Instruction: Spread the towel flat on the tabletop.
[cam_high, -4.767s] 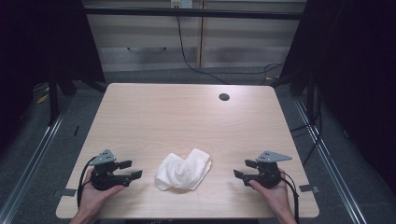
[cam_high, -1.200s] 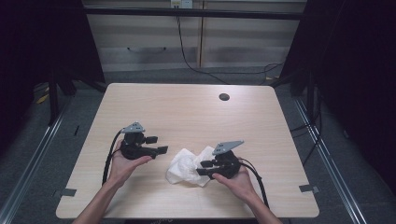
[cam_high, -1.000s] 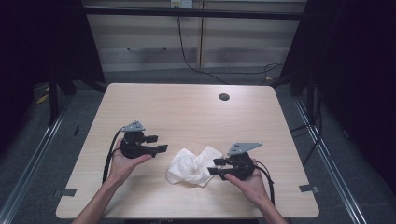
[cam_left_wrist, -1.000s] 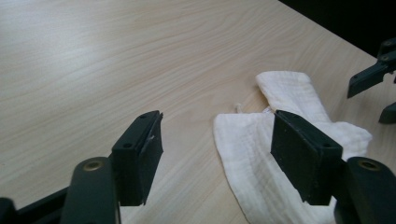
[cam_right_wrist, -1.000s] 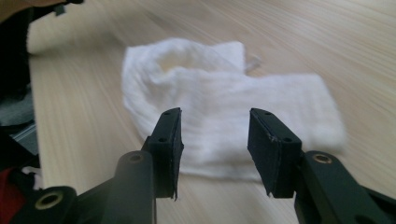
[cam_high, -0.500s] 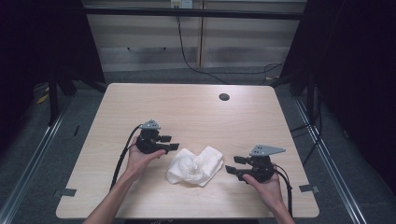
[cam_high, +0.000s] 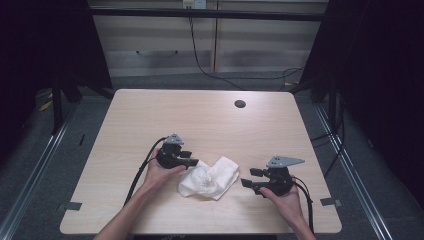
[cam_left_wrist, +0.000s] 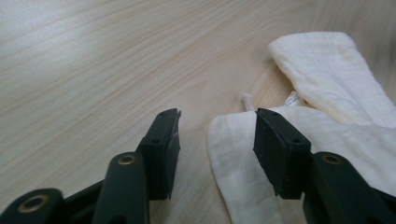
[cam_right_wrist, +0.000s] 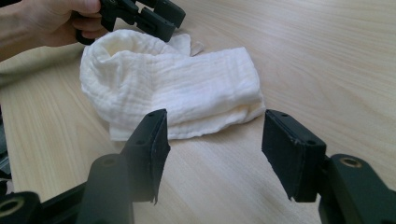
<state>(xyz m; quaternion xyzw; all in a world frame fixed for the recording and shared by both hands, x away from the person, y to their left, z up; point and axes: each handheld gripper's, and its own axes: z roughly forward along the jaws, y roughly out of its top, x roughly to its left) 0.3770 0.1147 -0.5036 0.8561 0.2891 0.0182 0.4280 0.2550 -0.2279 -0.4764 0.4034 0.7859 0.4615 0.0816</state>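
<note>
While the crumpled white muslin cloth (cam_high: 209, 176) lies on the pale wooden table (cam_high: 150, 115) between both hands, the left gripper (cam_left_wrist: 217, 135) has just been closing, its jaws straddling the cloth's edge without pinching it; the right gripper (cam_right_wrist: 212, 149), just beside the cloth, has opened wide with nothing between its jaws.

the left gripper (cam_left_wrist: 217, 133) reaches low over a pale wood-grain table (cam_left_wrist: 93, 60), its two black jaws standing apart and just lately narrowing. the edge of a crumpled cream-white cotton cloth (cam_left_wrist: 345, 116) lies between them, nearer the right-hand jaw, which seems to overlap the fabric, though contact is hard to judge. a small white tag (cam_left_wrist: 246, 100) pokes out from the cloth's fold.
</note>
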